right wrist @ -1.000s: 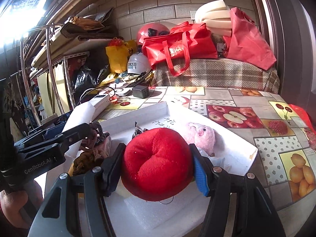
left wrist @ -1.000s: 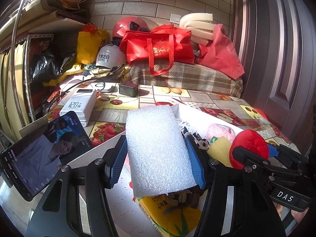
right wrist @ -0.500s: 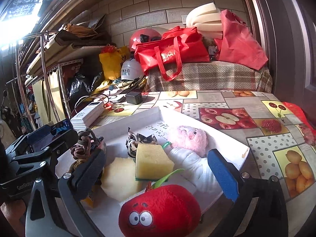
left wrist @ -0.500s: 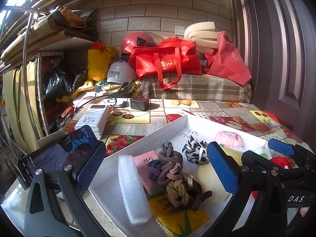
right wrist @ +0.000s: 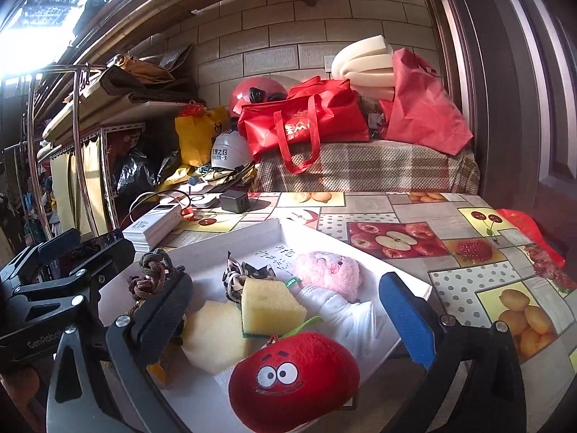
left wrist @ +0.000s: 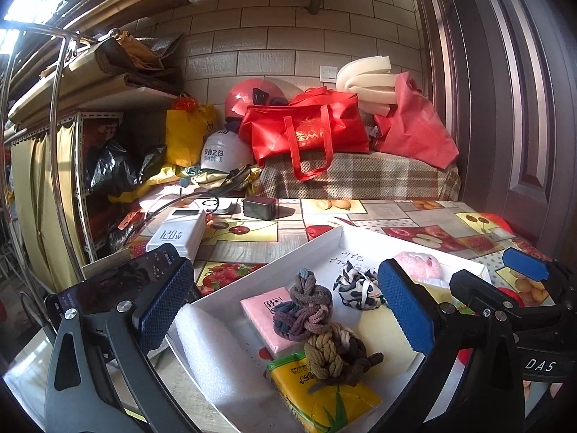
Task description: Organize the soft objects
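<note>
A white tray [left wrist: 324,241] on the fruit-print table holds the soft things. In the left wrist view a white foam block [left wrist: 212,353] lies along the tray's left wall. Beside it are a pink packet [left wrist: 267,310], knotted rope toys [left wrist: 306,310] and a yellow tissue pack [left wrist: 324,400]. My left gripper [left wrist: 285,310] is open above them, holding nothing. In the right wrist view a red plush tomato [right wrist: 292,379] lies at the tray's near edge. Behind it are a yellow sponge [right wrist: 270,306] and a pink plush [right wrist: 330,270]. My right gripper [right wrist: 285,319] is open and empty.
A white power bank [left wrist: 176,234], a phone [left wrist: 108,288] and a black charger [left wrist: 258,207] lie left of and behind the tray. Red bags [left wrist: 306,133] and helmets are piled on a plaid-covered bench at the back. Shelving stands on the left, a door on the right.
Both grippers opened wide. The left one let go of the white foam block and the right one let go of the red plush tomato. Both now lie in the tray.
</note>
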Motion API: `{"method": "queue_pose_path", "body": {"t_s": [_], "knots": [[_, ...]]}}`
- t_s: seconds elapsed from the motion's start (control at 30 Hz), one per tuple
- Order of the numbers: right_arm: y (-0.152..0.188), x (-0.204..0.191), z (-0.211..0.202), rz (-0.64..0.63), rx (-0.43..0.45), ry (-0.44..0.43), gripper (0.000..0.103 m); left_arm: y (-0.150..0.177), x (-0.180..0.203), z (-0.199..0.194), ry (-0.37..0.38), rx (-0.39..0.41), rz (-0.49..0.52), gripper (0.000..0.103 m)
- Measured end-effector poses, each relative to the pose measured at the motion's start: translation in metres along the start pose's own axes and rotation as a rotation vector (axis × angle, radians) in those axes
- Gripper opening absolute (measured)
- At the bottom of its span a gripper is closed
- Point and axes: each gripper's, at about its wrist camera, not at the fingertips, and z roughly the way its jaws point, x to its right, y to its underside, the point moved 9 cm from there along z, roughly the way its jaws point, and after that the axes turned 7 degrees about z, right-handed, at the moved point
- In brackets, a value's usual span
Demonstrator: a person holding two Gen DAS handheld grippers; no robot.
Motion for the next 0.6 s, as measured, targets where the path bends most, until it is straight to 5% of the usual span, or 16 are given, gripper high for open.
{"method": "queue_pose_path", "body": {"t_s": [0.2, 0.6], "knots": [[0.0, 0.01, -0.005, 0.013, 0.01, 0.06, 0.103, 0.002, 0.003, -0.006, -0.002, -0.001, -0.001, 0.103], [0.004, 0.017, -0.033, 0.016, 0.044, 0.043, 0.103, 0.008, 0.019, -0.029, 0.016, -0.011, 0.004, 0.103]]}}
